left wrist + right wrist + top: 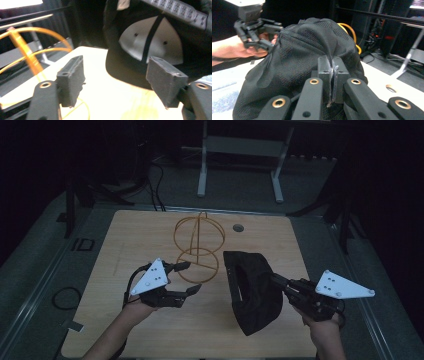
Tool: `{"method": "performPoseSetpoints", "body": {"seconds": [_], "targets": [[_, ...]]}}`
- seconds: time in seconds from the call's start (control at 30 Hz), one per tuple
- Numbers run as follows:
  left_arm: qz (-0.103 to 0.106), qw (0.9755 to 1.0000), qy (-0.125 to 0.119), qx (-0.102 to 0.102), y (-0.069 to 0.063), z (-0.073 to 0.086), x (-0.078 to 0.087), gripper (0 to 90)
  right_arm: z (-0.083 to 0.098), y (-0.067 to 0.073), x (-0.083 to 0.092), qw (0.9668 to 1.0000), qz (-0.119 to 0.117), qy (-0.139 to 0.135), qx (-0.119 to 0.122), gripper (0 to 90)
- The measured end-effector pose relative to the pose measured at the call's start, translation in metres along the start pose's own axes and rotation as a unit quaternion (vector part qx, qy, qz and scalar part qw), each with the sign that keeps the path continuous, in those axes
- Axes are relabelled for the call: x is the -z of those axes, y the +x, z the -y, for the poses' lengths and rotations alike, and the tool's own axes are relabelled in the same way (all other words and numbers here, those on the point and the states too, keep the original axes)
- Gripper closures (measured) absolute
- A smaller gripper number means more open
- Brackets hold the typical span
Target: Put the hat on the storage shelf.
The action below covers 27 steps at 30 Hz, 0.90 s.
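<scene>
One black cap [252, 292] and one golden wire stand [198, 247] made of two rings on a single upright rod were on the one wooden table [150, 330]. Two grippers were there, the left gripper [186, 278] and the right gripper [276, 281], each topped with one grey three-cornered plate. One round hole [238, 227] sat in the tabletop, and one white frame with two legs [240, 165] stood beyond it.

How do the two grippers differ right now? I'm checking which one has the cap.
The right gripper is shut on the black cap's fabric; the left gripper stands open with nothing between its pads. The right gripper touches the cap; the left gripper is apart from it, near the wire stand. Both carry a grey plate.
</scene>
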<state>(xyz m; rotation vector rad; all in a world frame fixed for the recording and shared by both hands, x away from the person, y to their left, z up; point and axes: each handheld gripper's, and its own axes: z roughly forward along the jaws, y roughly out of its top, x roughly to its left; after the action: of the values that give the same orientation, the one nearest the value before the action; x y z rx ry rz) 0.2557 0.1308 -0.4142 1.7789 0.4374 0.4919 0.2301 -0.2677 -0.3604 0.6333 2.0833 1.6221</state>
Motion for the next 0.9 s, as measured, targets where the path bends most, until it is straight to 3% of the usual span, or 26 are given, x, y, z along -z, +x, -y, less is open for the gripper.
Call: {"method": "performPoseSetpoints", "body": {"seconds": [0.07,0.13,0.37,0.47,0.6,0.67,0.73,0.77,0.87,0.9], "targets": [[-0.003,0.9999,0.0,0.016,0.002,0.006,0.003,25.4,-0.002,-0.003,0.0,0.9999,0.01,-0.004,-0.004,87.6],[-0.013,0.9996,0.012,0.023,0.002,0.011,0.004,17.5,-0.004,-0.006,-0.001,0.9996,0.028,-0.005,-0.002,87.6],[-0.037,0.9976,0.027,0.053,0.005,0.034,0.011,7.9,-0.014,-0.016,-0.008,0.9987,0.048,-0.016,-0.005,87.5],[-0.053,0.9958,0.036,0.066,0.007,0.045,0.014,2.9,-0.02,-0.021,-0.013,0.998,0.059,-0.022,-0.005,87.5],[-0.085,0.9931,0.051,0.061,0.007,0.061,0.02,2.1,-0.03,-0.027,-0.023,0.9969,0.074,-0.026,-0.004,87.5],[-0.091,0.9924,0.052,0.065,0.006,0.065,0.022,2.1,-0.033,-0.029,-0.026,0.9968,0.076,-0.025,-0.004,87.5],[-0.121,0.989,0.051,0.067,0.004,0.08,0.03,2.1,-0.042,-0.035,-0.038,0.9959,0.087,-0.023,-0.003,87.5],[-0.121,0.989,0.051,0.067,0.004,0.08,0.03,2.1,-0.044,-0.036,-0.041,0.9953,0.094,-0.024,-0.003,87.5],[-0.143,0.9851,0.051,0.081,0.001,0.096,0.04,1.8,-0.052,-0.04,-0.051,0.9947,0.1,-0.022,-0.005,87.5],[-0.143,0.9851,0.051,0.081,0.001,0.096,0.04,1.4,-0.055,-0.042,-0.055,0.9944,0.104,-0.021,-0.003,87.5]]}}
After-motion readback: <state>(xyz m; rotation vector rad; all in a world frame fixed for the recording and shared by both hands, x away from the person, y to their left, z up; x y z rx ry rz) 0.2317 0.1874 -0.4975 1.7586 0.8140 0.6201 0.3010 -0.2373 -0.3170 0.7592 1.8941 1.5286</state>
